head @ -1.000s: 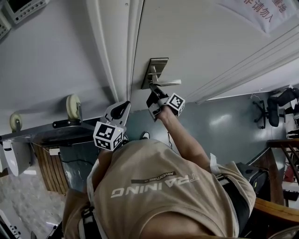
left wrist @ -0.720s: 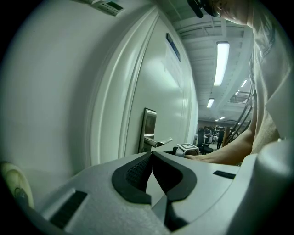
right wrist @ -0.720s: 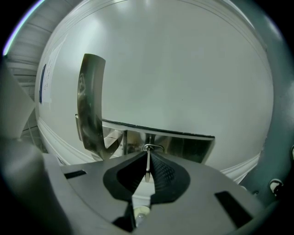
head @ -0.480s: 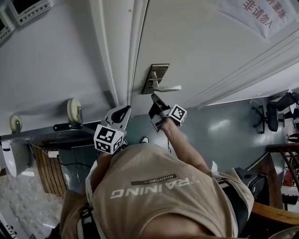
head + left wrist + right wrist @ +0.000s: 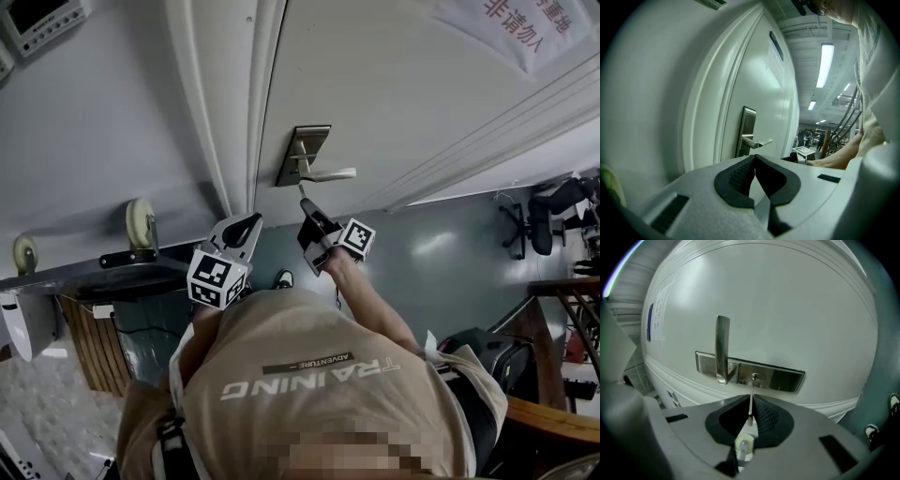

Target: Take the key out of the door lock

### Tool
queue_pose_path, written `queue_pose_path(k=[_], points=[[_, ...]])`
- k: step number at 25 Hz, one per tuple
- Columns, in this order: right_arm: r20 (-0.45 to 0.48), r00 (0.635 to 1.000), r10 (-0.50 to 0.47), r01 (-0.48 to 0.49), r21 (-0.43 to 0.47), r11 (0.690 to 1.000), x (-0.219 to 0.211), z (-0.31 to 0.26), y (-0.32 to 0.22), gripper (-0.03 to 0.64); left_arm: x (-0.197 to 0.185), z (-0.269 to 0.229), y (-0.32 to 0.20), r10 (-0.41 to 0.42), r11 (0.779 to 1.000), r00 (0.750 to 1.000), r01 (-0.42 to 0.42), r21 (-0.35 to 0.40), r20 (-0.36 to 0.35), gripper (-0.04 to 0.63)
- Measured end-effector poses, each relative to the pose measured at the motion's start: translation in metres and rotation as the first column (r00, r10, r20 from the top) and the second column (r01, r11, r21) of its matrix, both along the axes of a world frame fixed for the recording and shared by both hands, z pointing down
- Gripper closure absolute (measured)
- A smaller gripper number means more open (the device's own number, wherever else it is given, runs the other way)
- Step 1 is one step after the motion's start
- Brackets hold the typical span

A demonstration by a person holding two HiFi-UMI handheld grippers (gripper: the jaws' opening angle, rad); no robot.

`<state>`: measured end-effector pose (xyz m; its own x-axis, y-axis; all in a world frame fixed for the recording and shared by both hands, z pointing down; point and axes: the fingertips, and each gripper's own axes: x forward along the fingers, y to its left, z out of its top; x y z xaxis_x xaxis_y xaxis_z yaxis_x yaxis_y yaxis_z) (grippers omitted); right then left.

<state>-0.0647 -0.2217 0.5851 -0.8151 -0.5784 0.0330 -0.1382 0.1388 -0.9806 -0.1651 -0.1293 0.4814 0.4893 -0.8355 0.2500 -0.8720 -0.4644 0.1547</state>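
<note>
Right gripper (image 5: pixel 751 396) is clamped on the key (image 5: pixel 750 413), its jaws pressed nearly together on the thin blade. The blade stands edge-on between the pads and pokes out past the tips toward 12 o'clock, straight at the keyhole (image 5: pixel 755 377).

Left gripper (image 5: pixel 755 156) has its pads meeting at the tips with nothing between them. In the head view it hangs at 8 o'clock of the right one, apart from the door (image 5: pixel 797 310), and seems to play no part.

The step in hand looks like the withdrawal itself. In the head view the blade tip sits at 6 o'clock of the plate (image 5: pixel 780 377), just short of it, so the key appears to be out of the lock or barely clear. In the right gripper view tip and keyhole line up too closely to show a gap.

The next move calls for a straight pull back along the blade's own line, with no twist or sag, and a firm grip so the slim metal does not slip.

The key is a narrow, pale metal sliver, seen only by its edge. Its head is buried between the dark ribbed pads. The handle (image 5: pixel 723 348) sits at 9 o'clock of the keyhole.
</note>
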Motion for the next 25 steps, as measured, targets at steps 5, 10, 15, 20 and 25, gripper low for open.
queue_pose_path(k=[5, 10, 15, 20, 25], points=[[-0.048, 0.999, -0.023, 0.025, 0.034, 0.999, -0.002, -0.002, 0.017, 0.589, 0.002, 0.008, 0.002, 0.027, 0.999, 1.0, -0.028, -0.027, -0.012, 0.586], [-0.103, 0.994, 0.028, -0.023, 0.053, 0.998, 0.013, 0.004, 0.021, 0.589, 0.005, 0.016, 0.001, 0.069, 0.997, 0.997, -0.07, -0.041, -0.024, 0.586], [-0.202, 0.979, 0.02, 0.01, 0.143, 0.99, 0.008, -0.002, 0.039, 0.589, 0.009, 0.031, 0.006, 0.131, 0.99, 0.99, -0.134, -0.049, -0.056, 0.586], [-0.297, 0.955, 0.017, 0.053, 0.225, 0.973, 0.01, -0.004, 0.07, 0.589, 0.009, 0.059, -0.005, 0.112, 0.991, 0.987, -0.12, -0.066, -0.112, 0.586], [-0.332, 0.942, 0.06, 0.037, 0.279, 0.96, 0.023, -0.028, 0.085, 0.589, 0.014, 0.049, 0.007, 0.159, 0.984, 0.977, -0.167, -0.053, -0.14, 0.586]])
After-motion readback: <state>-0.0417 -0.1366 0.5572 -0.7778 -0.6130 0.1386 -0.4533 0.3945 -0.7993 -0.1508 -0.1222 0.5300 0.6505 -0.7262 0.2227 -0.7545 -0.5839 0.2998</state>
